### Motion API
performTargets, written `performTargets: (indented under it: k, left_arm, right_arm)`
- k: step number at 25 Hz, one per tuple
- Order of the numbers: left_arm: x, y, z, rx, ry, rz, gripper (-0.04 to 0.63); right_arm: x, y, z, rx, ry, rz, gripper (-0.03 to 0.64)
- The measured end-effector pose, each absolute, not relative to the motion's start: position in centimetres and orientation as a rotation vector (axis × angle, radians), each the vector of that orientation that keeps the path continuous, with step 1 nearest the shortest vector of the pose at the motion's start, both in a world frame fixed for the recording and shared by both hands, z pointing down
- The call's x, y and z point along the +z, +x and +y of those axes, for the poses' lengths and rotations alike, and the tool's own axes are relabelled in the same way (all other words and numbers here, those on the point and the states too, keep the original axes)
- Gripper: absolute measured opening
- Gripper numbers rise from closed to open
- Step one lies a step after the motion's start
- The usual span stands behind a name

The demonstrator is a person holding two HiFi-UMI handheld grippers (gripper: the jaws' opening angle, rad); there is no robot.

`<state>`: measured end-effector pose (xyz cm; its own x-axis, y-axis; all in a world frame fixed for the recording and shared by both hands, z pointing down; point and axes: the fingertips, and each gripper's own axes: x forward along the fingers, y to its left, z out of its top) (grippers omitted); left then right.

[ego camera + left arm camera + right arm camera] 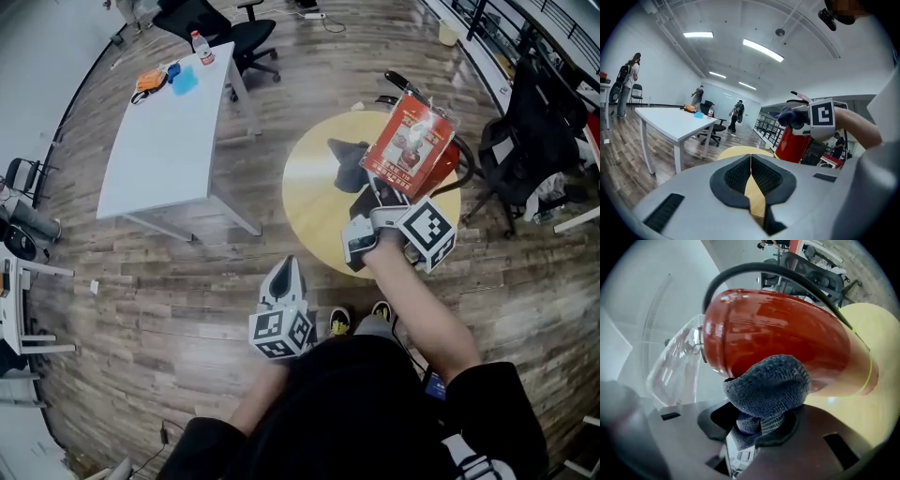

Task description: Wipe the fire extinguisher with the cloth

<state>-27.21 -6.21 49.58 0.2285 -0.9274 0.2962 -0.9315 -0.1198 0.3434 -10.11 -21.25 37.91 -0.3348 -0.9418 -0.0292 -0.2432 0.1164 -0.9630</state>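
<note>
Grey cloth clamped in right gripper presses against the upright fire extinguisher directly ahead; left gripper, closed on nothing, hangs well apart.

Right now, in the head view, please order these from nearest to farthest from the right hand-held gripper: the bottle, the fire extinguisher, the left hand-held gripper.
1. The fire extinguisher: just ahead of the right hand-held gripper, whose cloth presses on it.
2. The left hand-held gripper: lower left, near the person's body.
3. The bottle: far upper left, on the white table.
</note>
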Motion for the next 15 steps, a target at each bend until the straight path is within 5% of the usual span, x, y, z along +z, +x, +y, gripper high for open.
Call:
performTargets:
  k: [5, 15]
  left_arm:
    - [50.0, -27.6, -6.2, 0.029, 2.039, -1.714, 0.023]
    - [50.1, -28.2, -6.1, 0.052, 2.013, -1.726, 0.023]
  right_arm:
    - [39.0, -10.6, -22.3, -1.133, -1.217, 1.749, 0.115]
    - [63.9, -10.8, -20.6, -1.67, -1.422, 2.164, 0.115]
